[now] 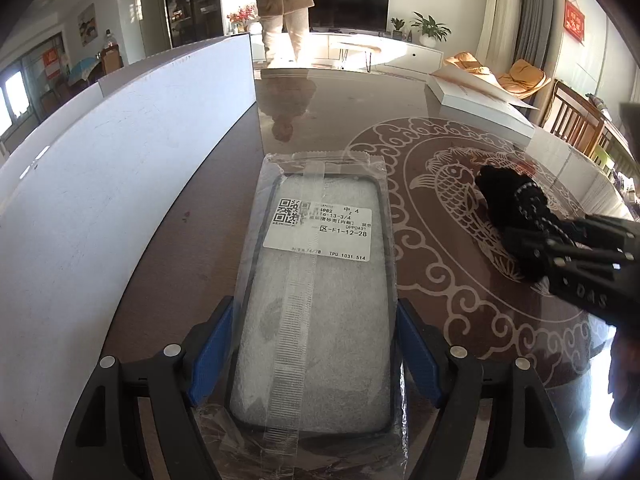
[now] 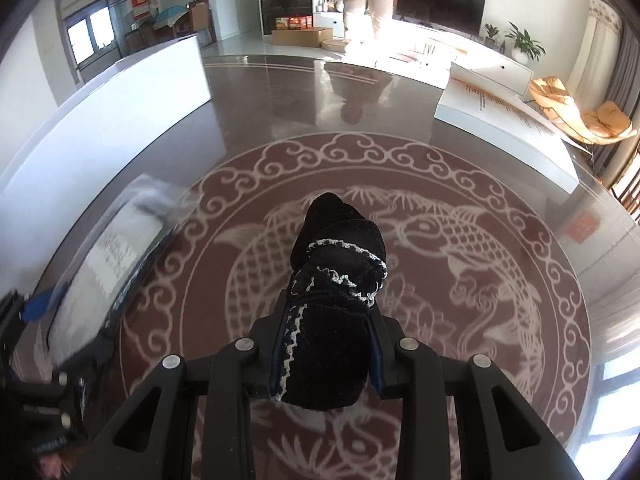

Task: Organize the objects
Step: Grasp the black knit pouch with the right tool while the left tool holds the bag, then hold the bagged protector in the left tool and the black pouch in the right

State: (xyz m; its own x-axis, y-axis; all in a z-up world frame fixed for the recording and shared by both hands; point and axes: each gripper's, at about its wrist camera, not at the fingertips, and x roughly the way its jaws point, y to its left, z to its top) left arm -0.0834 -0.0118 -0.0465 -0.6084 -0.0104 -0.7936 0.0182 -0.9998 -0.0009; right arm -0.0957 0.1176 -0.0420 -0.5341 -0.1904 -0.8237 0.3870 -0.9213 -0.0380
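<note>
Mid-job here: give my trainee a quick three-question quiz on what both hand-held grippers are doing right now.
1. True or false: the left hand-held gripper holds a bagged phone case.
2. What does the right hand-held gripper hold? A) black cloth item with white stitching B) book C) cup
3. Fill in: a white ____ stands left of the phone case.

Key: 1 true; 2 A; 3 board

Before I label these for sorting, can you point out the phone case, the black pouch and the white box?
phone case (image 1: 316, 312): left wrist view, on its frosted back.
black pouch (image 2: 336, 280): right wrist view, on its velvet middle.
white box (image 2: 500, 128): right wrist view, on its top face.
</note>
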